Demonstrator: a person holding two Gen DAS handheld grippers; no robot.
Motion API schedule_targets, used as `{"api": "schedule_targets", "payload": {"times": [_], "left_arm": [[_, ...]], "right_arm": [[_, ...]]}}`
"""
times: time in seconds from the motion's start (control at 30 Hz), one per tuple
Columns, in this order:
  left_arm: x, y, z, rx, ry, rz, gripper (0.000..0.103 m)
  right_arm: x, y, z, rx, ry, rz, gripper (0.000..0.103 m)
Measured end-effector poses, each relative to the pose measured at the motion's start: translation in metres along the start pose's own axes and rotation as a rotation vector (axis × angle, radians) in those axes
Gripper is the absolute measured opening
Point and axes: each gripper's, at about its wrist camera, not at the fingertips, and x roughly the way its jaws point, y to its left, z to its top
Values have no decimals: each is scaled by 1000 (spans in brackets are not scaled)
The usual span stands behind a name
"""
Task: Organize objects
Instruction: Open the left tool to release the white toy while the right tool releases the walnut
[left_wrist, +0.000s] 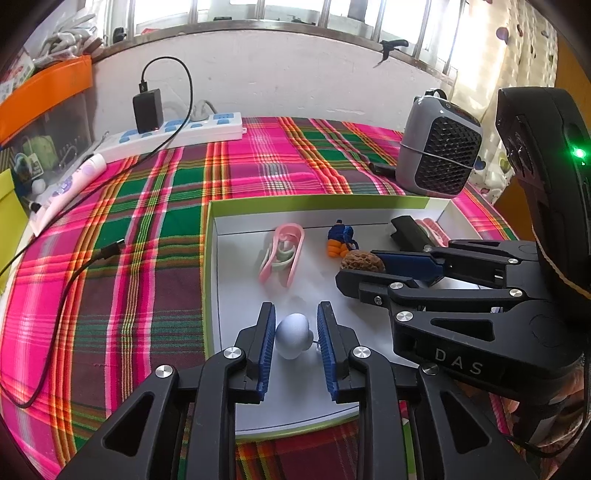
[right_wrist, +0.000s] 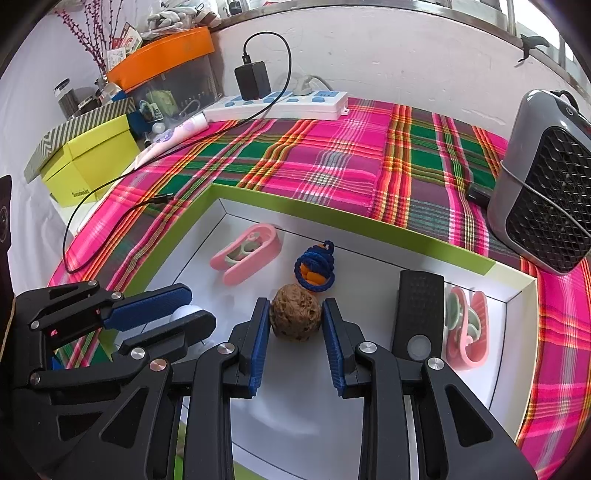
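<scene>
A white tray with a green rim (left_wrist: 209, 236) (right_wrist: 236, 194) lies on the plaid cloth. My left gripper (left_wrist: 296, 334) straddles a small white mushroom-shaped object (left_wrist: 293, 334) on the tray floor; its left pad touches it, and a gap shows on the right. My right gripper (right_wrist: 295, 319) straddles a brown walnut (right_wrist: 295, 315) (left_wrist: 362, 261), with its pads close on both sides. Also in the tray are a pink clip (left_wrist: 282, 254) (right_wrist: 247, 253), a blue and orange knotted cord (left_wrist: 341, 240) (right_wrist: 314, 267), a black device (right_wrist: 419, 314) and a second pink clip (right_wrist: 467, 326).
A grey fan heater (left_wrist: 439, 147) (right_wrist: 543, 184) stands at the right. A white power strip (left_wrist: 173, 133) (right_wrist: 277, 105) with a black charger and a trailing cable lies at the back. A yellow-green box (right_wrist: 85, 162) and cluttered shelves are at the left.
</scene>
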Motion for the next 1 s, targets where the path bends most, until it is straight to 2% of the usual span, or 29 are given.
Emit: {"api": "schedule_targets", "payload": {"times": [0.13,0.27,0.33,0.6,1.0], "left_arm": [[0,0,0,0,0,-5,24],[0,-1,-1,1,1,-3,25],[-1,-2,-1,3,1,-1,26],[-7,-4,-3,0,-7,2,34],[-24,-1,-10,-17,-24,13,36]], "right_arm": [[-1,-1,0,6,-2,0,30],[-2,-5,0,18,-3,-7,38],[-3,-6,1,24,-5,-6,39],[-9,-6,0,33,-21,-3,40],[-25,-1,-6,47,-52,-7,40]]}}
